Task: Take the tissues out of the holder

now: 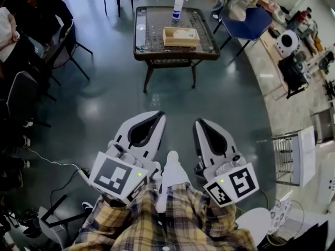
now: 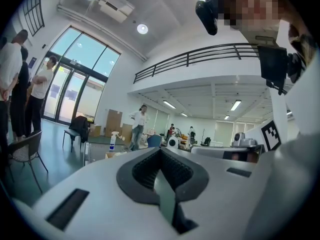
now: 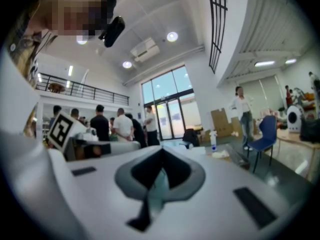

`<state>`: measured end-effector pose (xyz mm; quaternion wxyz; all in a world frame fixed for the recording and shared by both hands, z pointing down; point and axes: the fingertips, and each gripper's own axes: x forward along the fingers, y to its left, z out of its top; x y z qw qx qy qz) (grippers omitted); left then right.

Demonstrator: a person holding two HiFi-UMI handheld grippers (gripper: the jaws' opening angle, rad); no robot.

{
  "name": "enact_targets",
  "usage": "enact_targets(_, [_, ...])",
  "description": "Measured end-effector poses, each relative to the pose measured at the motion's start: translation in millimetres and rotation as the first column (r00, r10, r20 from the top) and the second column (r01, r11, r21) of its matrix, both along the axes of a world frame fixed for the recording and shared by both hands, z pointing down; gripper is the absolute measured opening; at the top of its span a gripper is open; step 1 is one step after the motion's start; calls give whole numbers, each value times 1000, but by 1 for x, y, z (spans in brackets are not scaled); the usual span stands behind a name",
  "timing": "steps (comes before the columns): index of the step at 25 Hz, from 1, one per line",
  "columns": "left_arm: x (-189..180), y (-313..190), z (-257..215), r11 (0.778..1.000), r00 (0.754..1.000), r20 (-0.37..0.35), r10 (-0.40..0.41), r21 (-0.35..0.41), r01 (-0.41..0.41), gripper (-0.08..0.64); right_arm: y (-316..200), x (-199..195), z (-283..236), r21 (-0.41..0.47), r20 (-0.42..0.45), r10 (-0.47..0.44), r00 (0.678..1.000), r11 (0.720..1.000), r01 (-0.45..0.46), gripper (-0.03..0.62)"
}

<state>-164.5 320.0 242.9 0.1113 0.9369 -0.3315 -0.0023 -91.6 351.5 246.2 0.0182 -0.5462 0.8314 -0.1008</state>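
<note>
The wooden tissue holder point(image 1: 180, 36) with white tissues point(image 1: 181, 33) in it sits on a dark low table point(image 1: 152, 22), far ahead of me across the floor. My left gripper point(image 1: 158, 115) and right gripper point(image 1: 199, 122) are held close to my body, side by side, both pointing toward the table. Both are shut with nothing between the jaws. In the left gripper view the left gripper point(image 2: 161, 150) has its jaws meeting, and the holder point(image 2: 110, 155) is small and distant. The right gripper point(image 3: 161, 150) shows the same in its own view.
A spray bottle point(image 1: 179, 7) stands on the table behind the holder. A blue chair point(image 1: 251, 22) is at the table's right, black chairs point(image 1: 68, 48) and standing people at the left. A wire rack point(image 1: 293, 156) stands at my right. A cable point(image 1: 57, 165) lies on the floor at my left.
</note>
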Motion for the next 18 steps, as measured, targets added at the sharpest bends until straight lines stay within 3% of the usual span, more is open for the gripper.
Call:
enact_targets(8, [14, -70, 12, 1000, 1000, 2, -20, -14, 20, 12, -70, 19, 12, -16, -6, -6, 1000, 1000, 6, 9])
enact_targets(18, [74, -188, 6, 998, 998, -4, -59, -3, 59, 12, -192, 77, 8, -19, -5, -47, 999, 999, 47, 9])
